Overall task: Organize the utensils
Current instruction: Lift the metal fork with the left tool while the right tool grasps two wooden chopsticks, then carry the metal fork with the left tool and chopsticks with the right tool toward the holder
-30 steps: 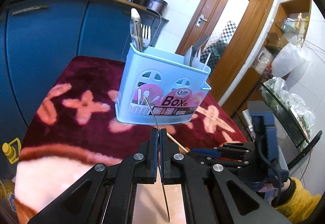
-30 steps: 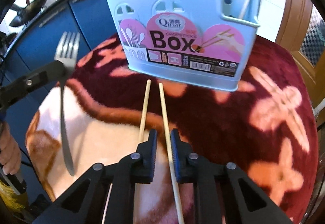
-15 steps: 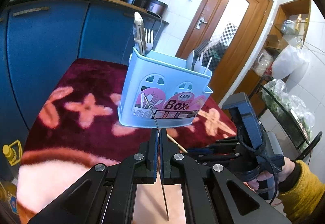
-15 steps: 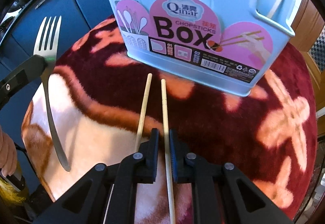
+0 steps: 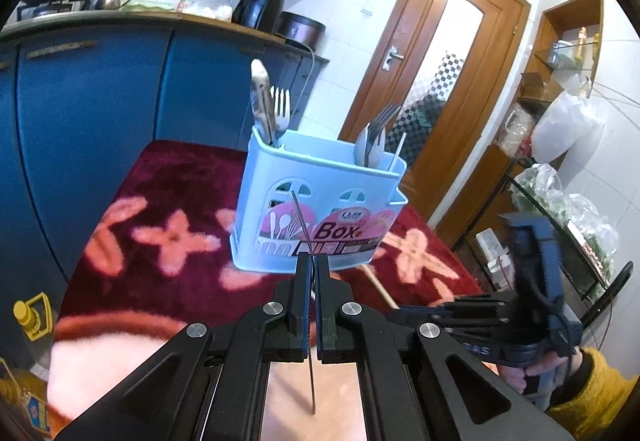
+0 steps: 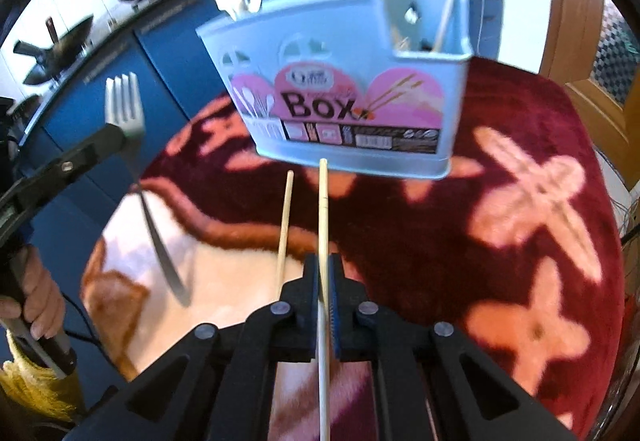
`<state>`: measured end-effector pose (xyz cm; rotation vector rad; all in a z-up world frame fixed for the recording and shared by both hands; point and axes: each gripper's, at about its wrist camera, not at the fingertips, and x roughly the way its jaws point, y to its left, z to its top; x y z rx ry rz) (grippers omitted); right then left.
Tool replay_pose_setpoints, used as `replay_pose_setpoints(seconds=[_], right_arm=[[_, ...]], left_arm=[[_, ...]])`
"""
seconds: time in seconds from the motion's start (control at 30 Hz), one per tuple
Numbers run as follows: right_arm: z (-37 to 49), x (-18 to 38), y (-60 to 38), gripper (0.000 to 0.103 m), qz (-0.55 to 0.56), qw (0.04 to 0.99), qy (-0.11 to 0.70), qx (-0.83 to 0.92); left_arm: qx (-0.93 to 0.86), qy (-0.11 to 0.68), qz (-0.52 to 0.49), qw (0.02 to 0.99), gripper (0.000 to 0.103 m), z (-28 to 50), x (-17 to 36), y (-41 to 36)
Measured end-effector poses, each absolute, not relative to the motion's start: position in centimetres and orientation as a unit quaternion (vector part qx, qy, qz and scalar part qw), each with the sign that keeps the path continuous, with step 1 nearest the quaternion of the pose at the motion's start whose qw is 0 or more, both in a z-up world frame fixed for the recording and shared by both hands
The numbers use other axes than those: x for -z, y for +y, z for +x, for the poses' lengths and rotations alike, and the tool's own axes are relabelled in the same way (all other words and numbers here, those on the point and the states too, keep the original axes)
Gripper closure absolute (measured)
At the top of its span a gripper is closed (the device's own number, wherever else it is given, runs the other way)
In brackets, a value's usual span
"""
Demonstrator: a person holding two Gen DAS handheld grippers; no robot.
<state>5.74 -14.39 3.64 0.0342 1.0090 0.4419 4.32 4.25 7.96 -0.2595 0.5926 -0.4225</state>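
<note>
So your left gripper point(image 5: 312, 265) stayed clamped on the fork point(image 6: 132, 145), while your right gripper point(image 6: 325, 273) pinched one chopstick point(image 6: 323, 225) before the blue utensil box point(image 6: 344, 97).

Both wrist cameras look along their tools, sharing the nearby blue utensil box point(image 5: 320, 201) from neighbouring angles.

Pale blue utensil box point(image 5: 320, 201) with pink label and black "Box" lettering. Dark red table cover point(image 6: 460, 225) patterned with salmon-pink crosses, cream towards near edge. Light wooden chopsticks point(image 6: 323, 209). Silver fork point(image 6: 124, 101). Black grippers, blue-padded. Deep blue cabinets point(image 5: 80, 101). Mustard-yellow sleeve point(image 5: 592, 385).
</note>
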Motion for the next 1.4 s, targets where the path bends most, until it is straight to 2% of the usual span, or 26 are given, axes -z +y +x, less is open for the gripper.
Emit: replay_pose_setpoints(seconds=[0.3, 0.53, 0.67, 0.83, 0.97, 1.1, 1.23, 1.4], right_arm=[[1.7, -6.9, -18.7, 0.097, 0.086, 0.899, 0.387, -0.187], [1.6, -9.1, -19.9, 0.097, 0.119, 0.914, 0.346, -0.176], [1.2, -10.0, -20.2, 0.097, 0.117, 0.921, 0.326, -0.177], [0.8, -9.8, -19.8, 0.097, 0.110, 0.924, 0.323, -0.174], [0.9, -9.5, -20.2, 0.097, 0.123, 0.922, 0.325, -0.172], [0.7, -9.2, -20.9, 0.097, 0.133, 0.921, 0.325, -0.168], [0.7, -8.9, -21.6, 0.097, 0.141, 0.919, 0.330, -0.163], [0.4, -8.4, -22.4, 0.097, 0.152, 0.917, 0.333, -0.159]], left_arm=[[0.203, 0.254, -0.117, 0.939, 0.102, 4.4, -10.9, 3.8], [0.190, 0.204, -0.103, 0.955, 0.102, 5.2, -14.5, 3.5], [0.193, 0.215, -0.099, 0.952, 0.102, 6.0, -15.1, 3.2], [0.197, 0.258, -0.092, 0.941, 0.101, 6.6, -13.1, 2.4], [0.207, 0.310, -0.092, 0.923, 0.092, 7.5, -10.7, 1.7], [0.213, 0.340, -0.072, 0.913, 0.089, 7.9, -8.8, 0.6], [0.220, 0.360, -0.049, 0.905, 0.068, 8.2, -7.5, -1.0], [0.232, 0.376, -0.003, 0.897, 0.066, 8.8, -6.1, -3.6]])
